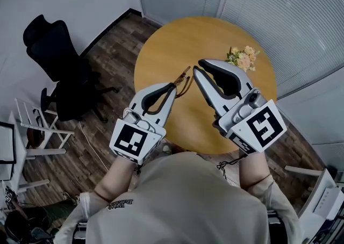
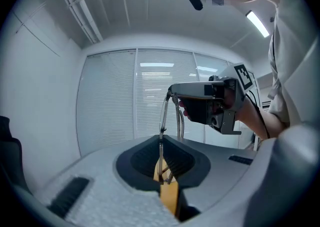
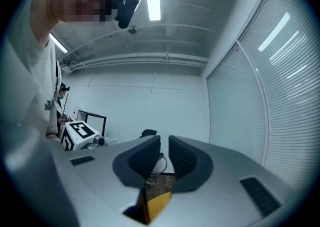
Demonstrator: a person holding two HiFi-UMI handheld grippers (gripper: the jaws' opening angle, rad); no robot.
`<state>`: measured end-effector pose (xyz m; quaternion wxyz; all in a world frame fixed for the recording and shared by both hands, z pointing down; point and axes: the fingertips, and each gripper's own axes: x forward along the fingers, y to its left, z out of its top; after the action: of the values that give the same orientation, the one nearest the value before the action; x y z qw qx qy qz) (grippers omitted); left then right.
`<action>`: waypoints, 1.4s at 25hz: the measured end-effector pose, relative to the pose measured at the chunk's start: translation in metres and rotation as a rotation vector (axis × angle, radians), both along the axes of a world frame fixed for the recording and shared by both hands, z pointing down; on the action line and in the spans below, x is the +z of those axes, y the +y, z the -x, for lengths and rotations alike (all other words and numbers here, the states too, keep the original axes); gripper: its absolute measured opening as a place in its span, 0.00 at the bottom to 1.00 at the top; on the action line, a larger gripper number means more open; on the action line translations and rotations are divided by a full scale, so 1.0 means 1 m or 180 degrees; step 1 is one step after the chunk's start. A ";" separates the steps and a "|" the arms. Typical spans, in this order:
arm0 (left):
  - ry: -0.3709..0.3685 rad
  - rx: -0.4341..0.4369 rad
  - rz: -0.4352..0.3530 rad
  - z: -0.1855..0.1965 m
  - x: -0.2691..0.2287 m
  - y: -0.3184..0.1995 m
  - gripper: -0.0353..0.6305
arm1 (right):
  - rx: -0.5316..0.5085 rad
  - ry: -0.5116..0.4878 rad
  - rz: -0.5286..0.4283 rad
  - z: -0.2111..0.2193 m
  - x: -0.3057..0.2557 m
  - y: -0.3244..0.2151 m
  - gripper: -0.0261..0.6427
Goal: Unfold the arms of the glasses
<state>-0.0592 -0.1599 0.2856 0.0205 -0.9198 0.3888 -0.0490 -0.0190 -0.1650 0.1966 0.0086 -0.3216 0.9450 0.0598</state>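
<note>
Left claw [image 1: 173, 87] clenched on the glasses [image 1: 184, 79] frame, right claw [image 1: 198, 67] looks pinched on one arm, likely so it swings out against a fixed anchor. Glasses held in the air over the round wood tabletop [image 1: 161, 44]; flowers [image 1: 244, 58] far right, chair [image 1: 54, 60] left, blinds [image 1: 279, 6] beyond

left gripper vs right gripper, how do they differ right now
The left gripper is clamped on the glasses; the right gripper shows a narrow jaw gap. The right gripper looks bigger in the head view than the left gripper. Both reach the glasses above the table.
</note>
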 end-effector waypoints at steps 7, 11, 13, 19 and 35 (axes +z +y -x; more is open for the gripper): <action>-0.0039 -0.0024 -0.0002 0.005 0.009 -0.004 0.11 | 0.0051 0.0152 0.0157 0.001 0.019 -0.005 0.09; 0.0005 -0.0166 0.0018 0.019 0.008 -0.013 0.11 | 0.0091 0.0170 0.0218 -0.004 0.028 -0.004 0.09; 0.0023 -0.0232 0.0005 0.025 0.005 -0.015 0.11 | 0.0125 0.0180 0.0266 -0.009 0.035 -0.001 0.09; 0.0107 -0.0375 0.0033 0.037 0.004 -0.022 0.11 | 0.0187 0.0268 0.0490 -0.024 0.066 0.006 0.09; 0.0421 -0.0478 0.0079 0.046 -0.009 -0.030 0.11 | 0.0078 0.0703 0.0814 -0.026 0.125 0.024 0.09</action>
<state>-0.1053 -0.1900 0.2767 -0.0204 -0.8894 0.4565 0.0056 0.0074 -0.1406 0.3218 -0.1371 -0.3230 0.9361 -0.0258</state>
